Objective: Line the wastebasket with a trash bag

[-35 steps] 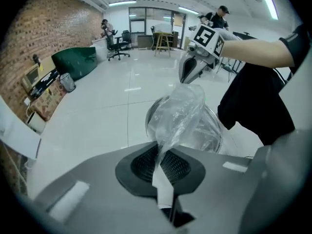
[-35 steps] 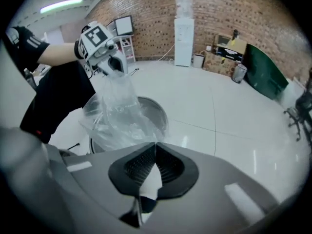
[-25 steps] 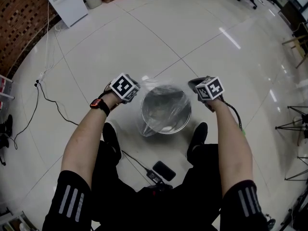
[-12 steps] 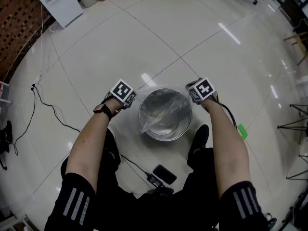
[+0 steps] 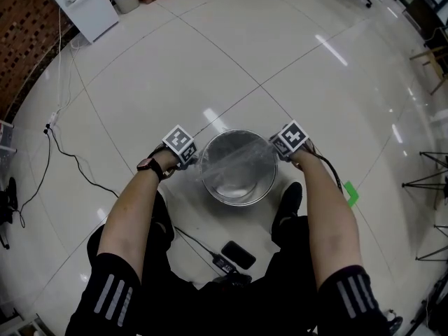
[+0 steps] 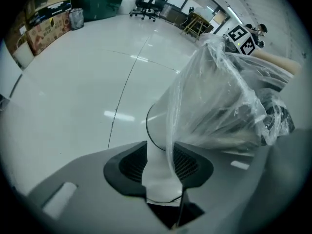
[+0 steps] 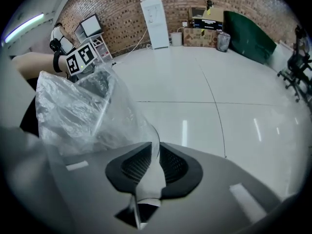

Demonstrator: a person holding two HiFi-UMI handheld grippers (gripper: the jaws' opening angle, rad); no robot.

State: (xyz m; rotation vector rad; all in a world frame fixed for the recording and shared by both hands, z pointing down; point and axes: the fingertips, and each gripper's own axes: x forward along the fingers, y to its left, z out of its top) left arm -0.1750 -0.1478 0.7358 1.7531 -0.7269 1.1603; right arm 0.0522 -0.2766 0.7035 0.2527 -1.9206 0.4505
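A shiny metal wastebasket [image 5: 217,191] stands on the tiled floor between the person's feet. A clear trash bag [image 5: 234,161] lies in it, its mouth spread over the rim. My left gripper [image 5: 190,159] is at the left rim and my right gripper [image 5: 280,150] at the right rim, both pointing steeply down. In the left gripper view the jaws [image 6: 163,165] have just been opening, with bag film [image 6: 219,96] and the rim [image 6: 148,126] loose in the gap. In the right gripper view the jaws [image 7: 148,167] have also just been opening; bag film [image 7: 83,111] runs between the parted pads.
A black phone [image 5: 239,255] and a cable [image 5: 70,156] lie on the floor near the person's legs. Black shoes [image 5: 288,201] flank the basket. A green tape mark [image 5: 351,193] is to the right, a tripod [image 5: 427,180] further right, a white cabinet [image 5: 77,2] far left.
Both grippers came down from above the basket to its rim, drawing the bag's mouth down around it. The bag now lies flatter in the basket.
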